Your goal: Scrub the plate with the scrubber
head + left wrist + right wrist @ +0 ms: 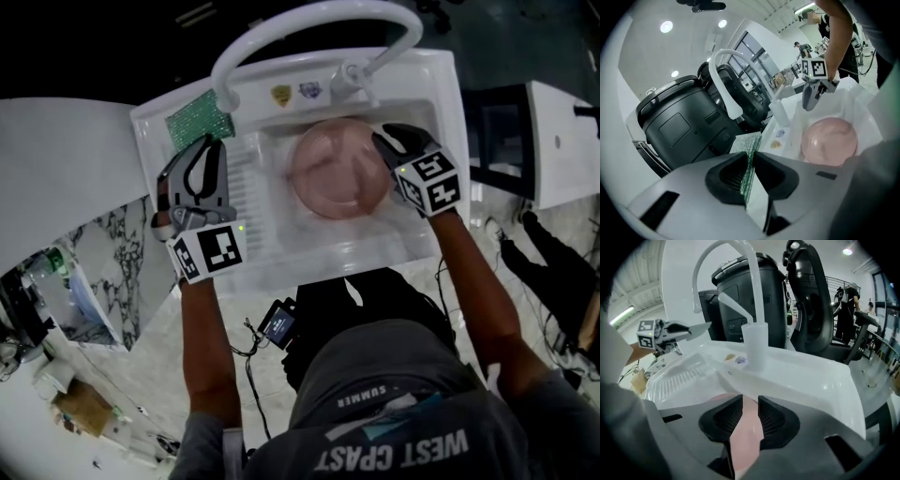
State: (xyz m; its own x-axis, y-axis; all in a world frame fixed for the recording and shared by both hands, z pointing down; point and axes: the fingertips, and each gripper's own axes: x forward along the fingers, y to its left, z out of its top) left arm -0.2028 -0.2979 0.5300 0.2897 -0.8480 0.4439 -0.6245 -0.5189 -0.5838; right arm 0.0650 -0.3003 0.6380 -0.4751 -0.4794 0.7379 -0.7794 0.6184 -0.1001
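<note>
Scrubbing looks not yet begun. The left hand-held gripper (749, 161) is pinching the near edge of the green, glittery mesh scrubber (747, 143), which reaches ahead of its tips over the back ledge of the white plastic sink (441, 84). The round pink plate (337, 169) lies in the basin, well to that gripper's right. The right hand-held gripper (750, 408) has its jaws spread, the plate's rim in the gap, no pad clearly pressing. Left to do: bring scrubber to plate and rub. Count: one plate, one scrubber, one sink, two grippers
</note>
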